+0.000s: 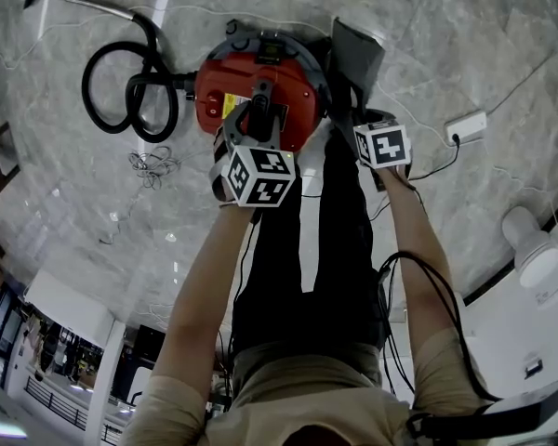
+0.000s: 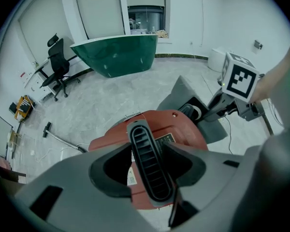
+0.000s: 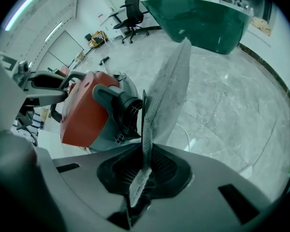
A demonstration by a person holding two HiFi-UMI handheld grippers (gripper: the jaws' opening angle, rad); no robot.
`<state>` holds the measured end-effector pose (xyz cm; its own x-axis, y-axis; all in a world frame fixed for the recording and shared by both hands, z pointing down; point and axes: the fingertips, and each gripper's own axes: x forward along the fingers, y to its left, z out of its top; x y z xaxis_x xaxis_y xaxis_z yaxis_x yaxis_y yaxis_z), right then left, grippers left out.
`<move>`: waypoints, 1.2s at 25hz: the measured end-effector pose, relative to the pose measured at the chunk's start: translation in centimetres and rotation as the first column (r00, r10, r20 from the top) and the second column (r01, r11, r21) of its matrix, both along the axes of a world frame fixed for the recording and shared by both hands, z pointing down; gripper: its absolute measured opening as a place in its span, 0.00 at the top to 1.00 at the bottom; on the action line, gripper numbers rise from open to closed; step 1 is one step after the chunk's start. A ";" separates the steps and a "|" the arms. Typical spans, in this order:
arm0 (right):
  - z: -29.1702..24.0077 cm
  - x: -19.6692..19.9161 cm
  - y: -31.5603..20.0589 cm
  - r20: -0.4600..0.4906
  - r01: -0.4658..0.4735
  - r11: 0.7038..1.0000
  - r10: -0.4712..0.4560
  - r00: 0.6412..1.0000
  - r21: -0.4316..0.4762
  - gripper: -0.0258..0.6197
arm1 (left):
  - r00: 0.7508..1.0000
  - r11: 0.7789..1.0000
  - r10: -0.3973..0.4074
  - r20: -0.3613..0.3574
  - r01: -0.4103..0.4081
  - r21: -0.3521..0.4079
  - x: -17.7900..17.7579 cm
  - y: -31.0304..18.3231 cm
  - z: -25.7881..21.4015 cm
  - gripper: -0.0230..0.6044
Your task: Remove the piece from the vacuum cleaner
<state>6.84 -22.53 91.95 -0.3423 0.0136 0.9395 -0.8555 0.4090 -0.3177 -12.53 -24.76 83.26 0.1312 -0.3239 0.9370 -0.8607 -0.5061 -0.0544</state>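
A red vacuum cleaner [image 1: 221, 89] stands on the marble floor in front of my legs. Its black ribbed handle [image 2: 147, 163] runs across the top. My left gripper [image 2: 148, 172] straddles that handle with the jaws wide; the handle lies between them and I see no squeeze on it. A grey dust bag [image 3: 168, 91] sticks up beside the vacuum's black inlet port [image 3: 120, 105]. My right gripper [image 3: 139, 180] is shut on the bag's thin lower edge. In the head view the bag [image 1: 358, 52] sits at the vacuum's right, above the right gripper's marker cube [image 1: 383, 144].
A coiled black hose [image 1: 128, 91] and its wand [image 1: 93, 7] lie left of the vacuum, with a tangle of thin cable [image 1: 153, 163] nearby. A white power strip [image 1: 465, 126] lies to the right. A green desk [image 2: 116, 52] and an office chair [image 2: 58, 64] stand farther off.
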 end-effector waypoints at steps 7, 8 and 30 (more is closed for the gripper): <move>0.3 0.7 0.1 -0.055 0.057 0.996 -0.053 0.997 0.069 0.90 | 1.000 1.000 0.001 -0.005 -0.001 0.017 -0.1 0.0 -0.1 0.67; 0.4 0.7 0.1 -0.055 0.058 0.996 -0.054 0.997 0.070 0.90 | 1.000 1.000 -0.001 -0.002 0.001 0.021 -0.1 0.0 -0.1 0.67; 0.8 1.5 -0.5 -0.118 0.158 0.974 -0.140 0.983 0.161 0.90 | 1.000 0.999 -0.004 0.010 0.003 0.033 -0.2 -0.2 -0.2 0.67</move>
<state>8.39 -23.01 92.78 -0.2478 -0.1052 0.9631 -0.8058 0.5742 -0.1447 -12.69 -24.94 83.10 0.1211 -0.3552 0.9269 -0.8619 -0.5009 -0.0793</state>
